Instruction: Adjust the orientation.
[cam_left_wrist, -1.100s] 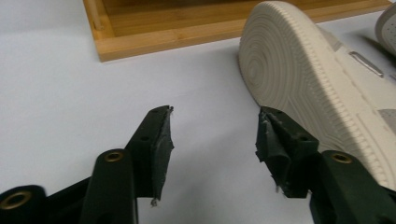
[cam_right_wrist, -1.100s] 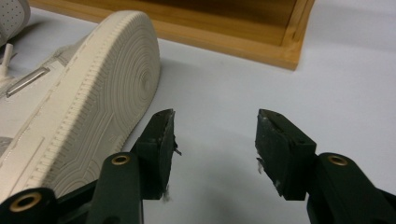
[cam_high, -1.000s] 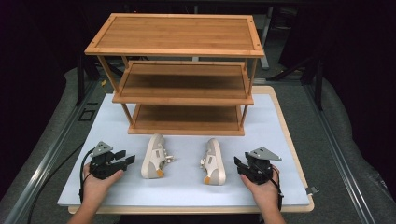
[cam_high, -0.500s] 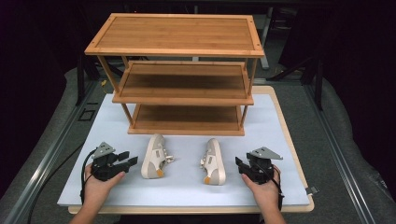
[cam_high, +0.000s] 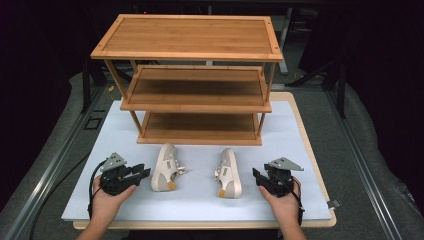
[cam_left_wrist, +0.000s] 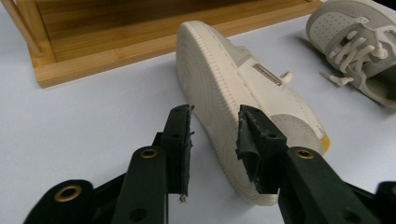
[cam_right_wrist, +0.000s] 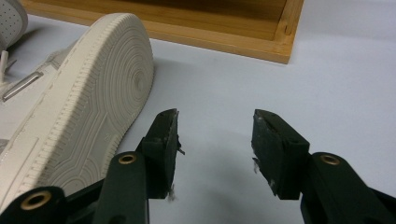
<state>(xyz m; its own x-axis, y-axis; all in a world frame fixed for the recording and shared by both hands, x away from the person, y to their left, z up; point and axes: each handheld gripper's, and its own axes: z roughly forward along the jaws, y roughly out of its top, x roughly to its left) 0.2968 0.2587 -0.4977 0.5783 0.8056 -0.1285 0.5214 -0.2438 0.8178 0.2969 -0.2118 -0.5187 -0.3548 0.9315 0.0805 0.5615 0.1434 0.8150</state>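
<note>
On the white mat (cam_high: 200, 200), both grippers' jaws gape empty beside two sneakers.

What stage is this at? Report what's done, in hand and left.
Done: nothing visible; all three tiers of the wooden rack are bare, and both shoes lie on their sides on the white mat. In hand: nothing; the left gripper is open beside the left shoe, the right gripper open beside the right shoe. Left, presumably: grasping each shoe and shelving it.
</note>
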